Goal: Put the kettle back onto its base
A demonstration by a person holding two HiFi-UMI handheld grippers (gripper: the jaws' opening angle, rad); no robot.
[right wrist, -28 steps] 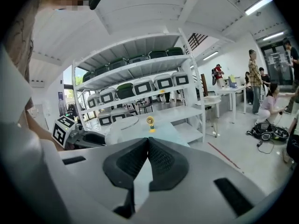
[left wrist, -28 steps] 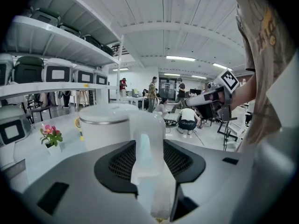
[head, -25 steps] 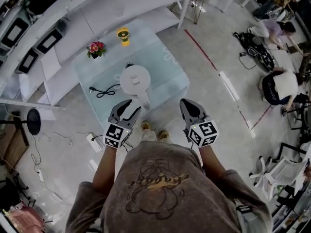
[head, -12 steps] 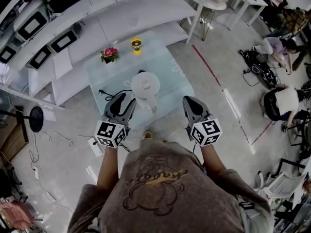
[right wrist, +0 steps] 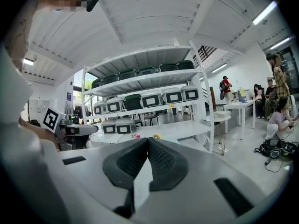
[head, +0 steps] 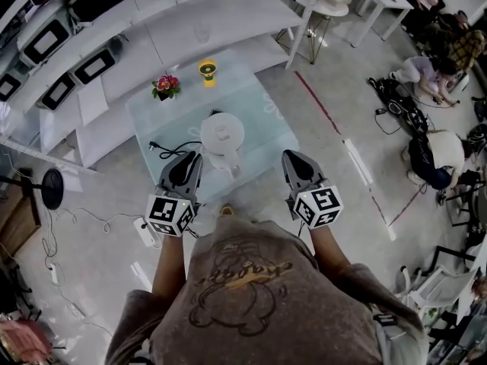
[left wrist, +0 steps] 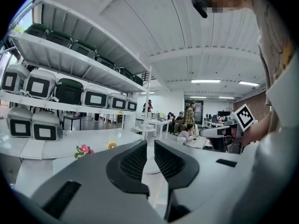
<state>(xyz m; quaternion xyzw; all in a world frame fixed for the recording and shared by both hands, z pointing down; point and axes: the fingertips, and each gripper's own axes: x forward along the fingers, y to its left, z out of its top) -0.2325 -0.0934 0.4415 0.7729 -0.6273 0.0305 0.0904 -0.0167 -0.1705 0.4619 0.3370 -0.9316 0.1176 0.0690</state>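
A white kettle (head: 222, 137) stands on the low glass table (head: 259, 112), lid up, its handle toward me. A black cord (head: 171, 150) runs out from under it; the base itself is hidden. My left gripper (head: 190, 158) hovers just left of the kettle's handle, apart from it. Its jaws are closing, with a narrow gap and nothing between them in the left gripper view (left wrist: 149, 146). My right gripper (head: 292, 158) hangs off the table's near right corner, its tips together and empty (right wrist: 147, 141). Neither gripper view shows the kettle.
A small pot of pink flowers (head: 165, 87) and a yellow ornament (head: 207, 70) sit at the table's far side. White shelving (head: 190, 29) with cases stands behind. A power strip (head: 144, 230) lies on the floor at left; people (head: 430, 154) sit at right.
Both grippers have risen toward my head. The left jaws went from wide open to a narrow gap. The kettle has stayed where it was on the table.
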